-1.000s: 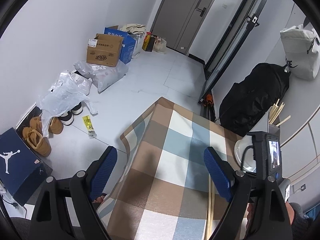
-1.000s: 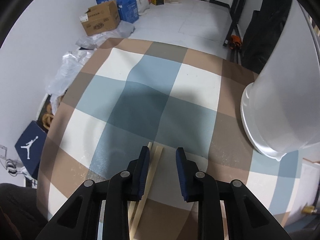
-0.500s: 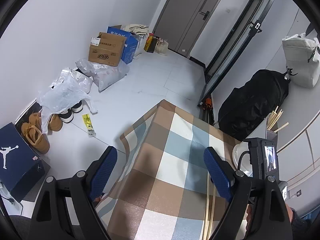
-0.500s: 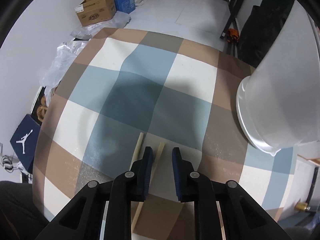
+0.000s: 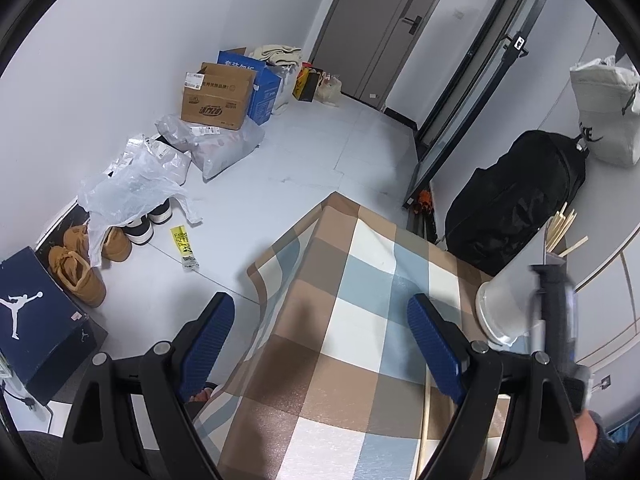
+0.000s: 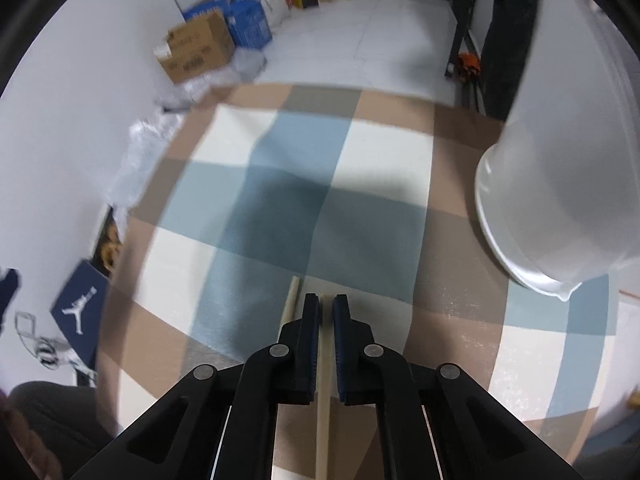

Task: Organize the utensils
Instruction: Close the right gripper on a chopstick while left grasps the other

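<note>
My right gripper point(image 6: 326, 308) is shut on a wooden chopstick point(image 6: 324, 392) just above the checked tablecloth point(image 6: 280, 184). A second chopstick point(image 6: 291, 298) lies on the cloth just left of the fingers. A white holder cup point(image 6: 560, 184) stands at the right. In the left wrist view the cup point(image 5: 508, 300) holds several chopsticks point(image 5: 562, 228), and a chopstick point(image 5: 425, 420) lies on the cloth by my right finger. My left gripper point(image 5: 320, 340) is open and empty, held above the table's left part. The right gripper's body point(image 5: 554, 316) shows at the right.
The table's far corner point(image 5: 336, 200) and left edge drop to the floor. On the floor lie cardboard boxes point(image 5: 218, 98), plastic bags point(image 5: 132, 184), shoes point(image 5: 80, 264) and a navy shoebox point(image 5: 36, 312). A black bag point(image 5: 516, 204) stands behind the table.
My right gripper's jaws have closed from open onto one chopstick. The left gripper has drawn back and up, still open.
</note>
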Demonstrator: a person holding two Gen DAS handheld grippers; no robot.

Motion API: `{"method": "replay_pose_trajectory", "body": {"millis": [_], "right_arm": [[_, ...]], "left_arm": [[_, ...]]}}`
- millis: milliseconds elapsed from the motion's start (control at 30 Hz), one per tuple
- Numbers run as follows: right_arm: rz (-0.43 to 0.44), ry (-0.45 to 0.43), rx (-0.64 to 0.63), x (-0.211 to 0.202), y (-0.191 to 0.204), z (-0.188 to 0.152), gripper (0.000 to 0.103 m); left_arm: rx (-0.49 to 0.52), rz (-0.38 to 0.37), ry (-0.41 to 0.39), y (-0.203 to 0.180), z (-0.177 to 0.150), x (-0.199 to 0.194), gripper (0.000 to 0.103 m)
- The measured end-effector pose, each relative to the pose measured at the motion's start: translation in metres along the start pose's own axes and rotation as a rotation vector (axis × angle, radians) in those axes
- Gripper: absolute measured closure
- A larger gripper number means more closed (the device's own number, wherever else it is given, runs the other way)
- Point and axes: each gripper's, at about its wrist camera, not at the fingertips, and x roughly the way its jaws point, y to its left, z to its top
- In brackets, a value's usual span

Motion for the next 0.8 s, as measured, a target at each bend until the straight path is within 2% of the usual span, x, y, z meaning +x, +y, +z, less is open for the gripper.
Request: {"method": "replay_pose_trajectory", "body": {"millis": [233,433,533,700,800], "right_arm": [[0.062,-0.195,-0.014,-0.06,-0.014,-0.011,0.097],[0.11,-0.341,0.003,-0.105,-0.033,-0.019,0.097],[0.128,-0.389,0.006,-0.117,-0.042,-0.022,0.097],[0.169,-0.474,0.012,-0.13,-0.066,-0.032,0.097],[0.168,-0.509,0.017,-0.132,-0.082,-0.039,0.097]], "left_arm": [[0.08,0.006,0.04,-0.018,-0.01,0.01,0.018],[0.167,0.021,0.141,-0.043,-0.023,0.029,0.018],[0.223,0.031,0.173,-0.059,-0.03,0.036,0.018],[0.313,0.001,0.25,-0.083,-0.045,0.05,0.018],[0.376,0.042,0.264,-0.1,-0.052,0.057,0.018]]}}
